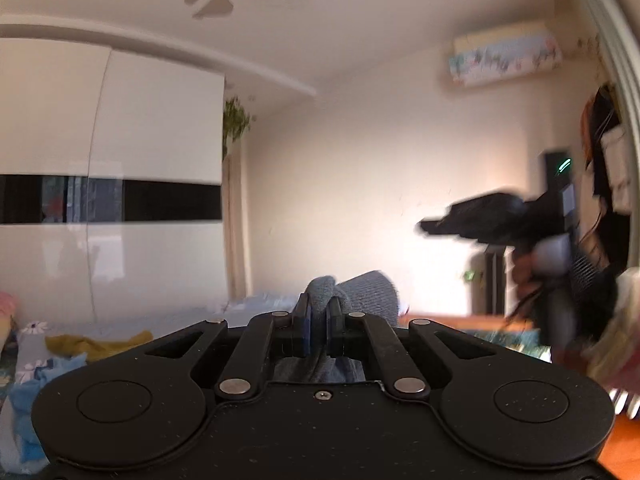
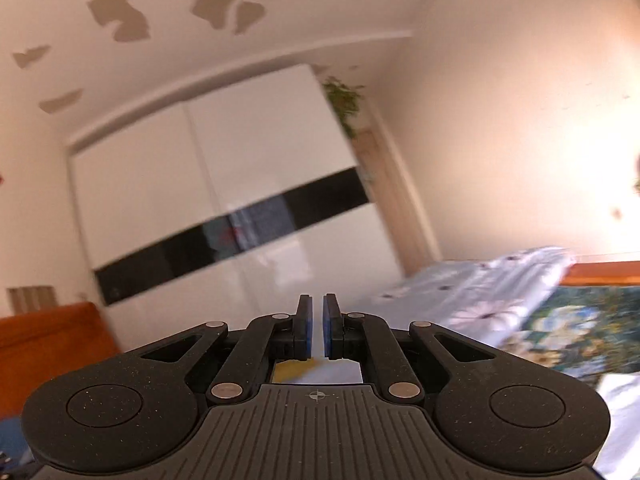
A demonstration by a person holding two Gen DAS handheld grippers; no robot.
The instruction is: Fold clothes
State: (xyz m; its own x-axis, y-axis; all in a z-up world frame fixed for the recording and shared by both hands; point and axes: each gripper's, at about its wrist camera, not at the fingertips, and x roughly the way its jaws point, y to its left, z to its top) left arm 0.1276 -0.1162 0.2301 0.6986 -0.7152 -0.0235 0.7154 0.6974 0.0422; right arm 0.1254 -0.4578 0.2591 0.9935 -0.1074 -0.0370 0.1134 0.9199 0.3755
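Note:
My left gripper is raised and pointing level, shut on a bunched fold of a grey-blue knit garment that bulges above and behind the pads and hangs down under them. In the right wrist view my right gripper is also level, its blue pads nearly together with nothing visible between them. The left wrist view shows that right gripper blurred at the right, held by a hand. A yellow garment and a light blue one lie on the bed below at the left.
A white wardrobe with a black band fills the far wall. The bed with a floral sheet lies below, with an orange wooden frame at its edge. An air conditioner hangs high on the right wall.

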